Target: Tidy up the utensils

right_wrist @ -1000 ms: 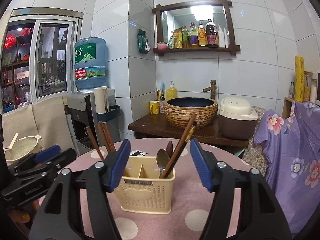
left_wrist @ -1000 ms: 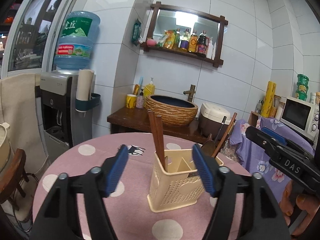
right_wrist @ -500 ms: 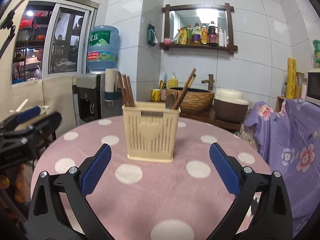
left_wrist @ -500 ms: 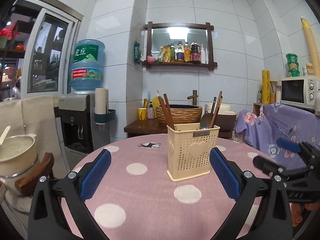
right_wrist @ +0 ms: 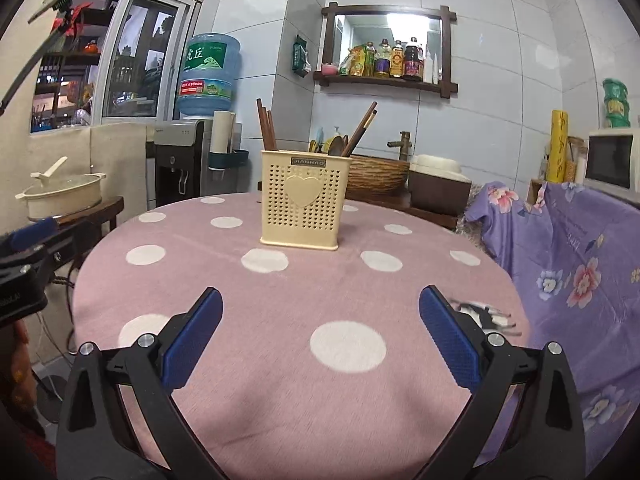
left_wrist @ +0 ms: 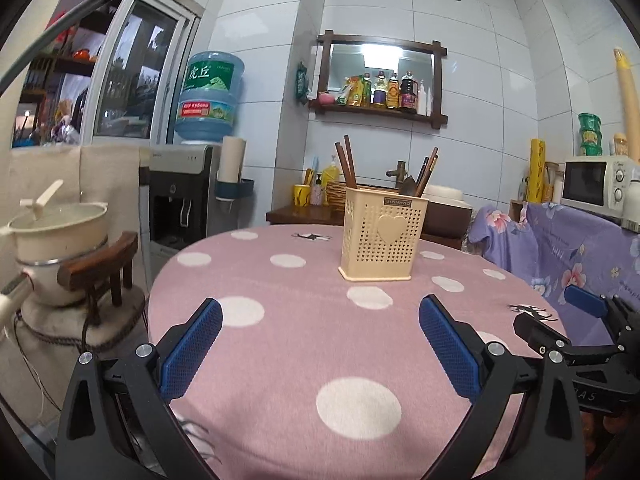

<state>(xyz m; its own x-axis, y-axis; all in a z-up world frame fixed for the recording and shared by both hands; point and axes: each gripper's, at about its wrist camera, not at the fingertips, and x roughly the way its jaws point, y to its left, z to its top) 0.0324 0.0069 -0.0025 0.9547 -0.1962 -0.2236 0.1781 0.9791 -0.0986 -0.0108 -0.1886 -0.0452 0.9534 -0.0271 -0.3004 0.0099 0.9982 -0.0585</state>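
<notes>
The cream utensil holder (left_wrist: 382, 238) stands upright toward the far edge of the round table (left_wrist: 280, 340), with dark chopsticks (left_wrist: 346, 162) in its left compartment and a spoon (right_wrist: 337, 146) with more chopsticks (right_wrist: 362, 128) leaning in its right one. Nothing else lies loose on the polka-dot cloth, so the sorting looks finished or nearly so (a judgement from how things lie).

The left gripper (left_wrist: 320, 344) hangs near the table's near edge, jaws spread wide with nothing between them. The right gripper (right_wrist: 320, 334) does likewise, wide and empty, well apart from the holder.

If anything is left, the next move would call for a reach forward across bare cloth to the holder. Room is generous in the middle. The table's left edge drops toward a stool (left_wrist: 102, 270) bearing a pot (left_wrist: 60, 226), and the right edge meets a flowered purple cover (right_wrist: 568, 264).
</notes>
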